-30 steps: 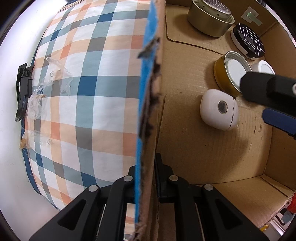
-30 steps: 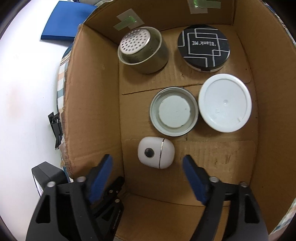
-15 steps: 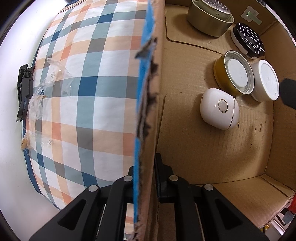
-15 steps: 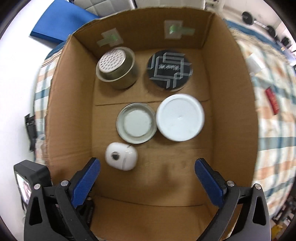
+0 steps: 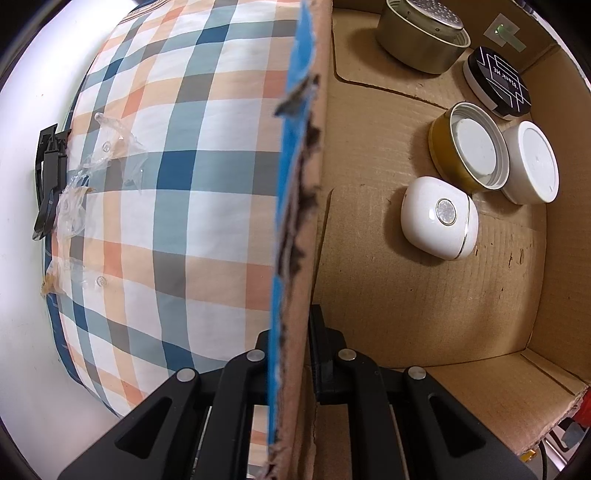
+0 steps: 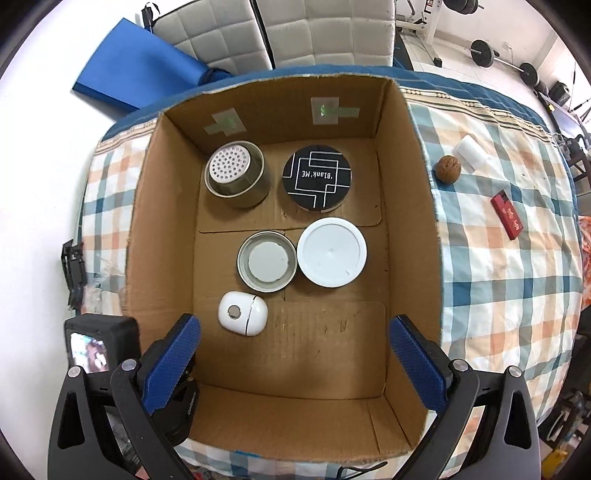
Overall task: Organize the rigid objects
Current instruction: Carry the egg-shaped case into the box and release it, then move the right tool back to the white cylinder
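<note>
A cardboard box stands on a checked cloth. On its floor lie a white earbud case, a gold-rimmed lid, a white round lid, a black patterned tin and a metal strainer cup. My left gripper is shut on the box's left wall. High above the box hangs my right gripper, open wide, with nothing between its blue pads.
On the cloth right of the box lie a walnut, a white cylinder and a red flat packet. A black clip sits at the cloth's left edge. White chairs and a blue pad stand beyond.
My right gripper rose out of the box and opened wider, leaving the white earbud case on the box floor. It has left the left wrist view. The left gripper kept still.
</note>
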